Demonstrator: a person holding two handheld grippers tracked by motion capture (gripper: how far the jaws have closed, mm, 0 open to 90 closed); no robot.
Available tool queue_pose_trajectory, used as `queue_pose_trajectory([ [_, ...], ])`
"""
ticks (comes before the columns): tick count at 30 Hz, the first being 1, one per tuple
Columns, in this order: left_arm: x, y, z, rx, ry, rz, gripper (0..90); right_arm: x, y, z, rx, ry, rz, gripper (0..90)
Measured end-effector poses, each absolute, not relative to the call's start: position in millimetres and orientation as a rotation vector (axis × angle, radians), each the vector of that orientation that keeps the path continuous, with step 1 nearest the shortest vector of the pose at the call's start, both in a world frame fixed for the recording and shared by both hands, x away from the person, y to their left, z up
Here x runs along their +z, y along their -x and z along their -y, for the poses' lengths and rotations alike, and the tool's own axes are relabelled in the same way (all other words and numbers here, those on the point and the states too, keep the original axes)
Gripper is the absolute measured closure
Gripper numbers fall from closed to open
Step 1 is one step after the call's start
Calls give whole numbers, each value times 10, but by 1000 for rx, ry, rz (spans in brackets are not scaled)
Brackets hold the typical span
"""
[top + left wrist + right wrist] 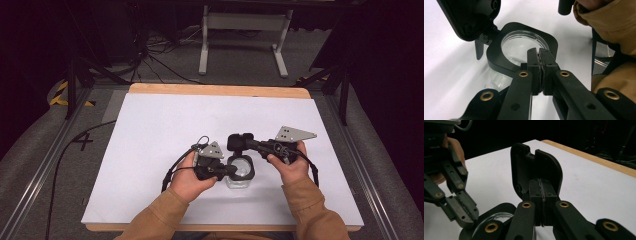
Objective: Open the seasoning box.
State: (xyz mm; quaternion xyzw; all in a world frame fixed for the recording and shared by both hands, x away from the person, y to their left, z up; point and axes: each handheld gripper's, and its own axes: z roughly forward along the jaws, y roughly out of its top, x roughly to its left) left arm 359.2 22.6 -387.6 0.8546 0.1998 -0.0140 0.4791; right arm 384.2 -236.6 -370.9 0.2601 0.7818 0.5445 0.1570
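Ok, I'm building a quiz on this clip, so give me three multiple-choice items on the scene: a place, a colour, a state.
1. Where does the left claw grip the clear container?
A. on its black rim
B. on its base
C. on its glass wall

2. What colour is the sheet covering the table?
A. white
B. green
C. red

3. How is the container's lid?
A. shut down flat
B. raised open, clamped in the right claw
C. lying loose on the sheet

Key: A, the jaws close on the rim's edge; A, white lies under everything; B, the lid stands upright between the shut jaws.
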Motion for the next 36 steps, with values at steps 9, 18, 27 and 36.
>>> queue_pose_trajectory([
  [9,-3865,-3575,-217,-34,-2088,-509,886,-3761,-3871,2331,1562,-772,-2185,897],
  [18,-3748,-3600,-331,21,-2070,-525,800,-3667,-3807,2428,1549,-802,-2212,853],
  [27,-3582,-3689,-680,128,-2030,-618,726,-3528,-3770,2592,1479,-849,-2185,752],
  [36,-3522,-3869,-1071,205,-2005,-749,656,-3525,-3810,2816,1326,-968,-2179,629],
])
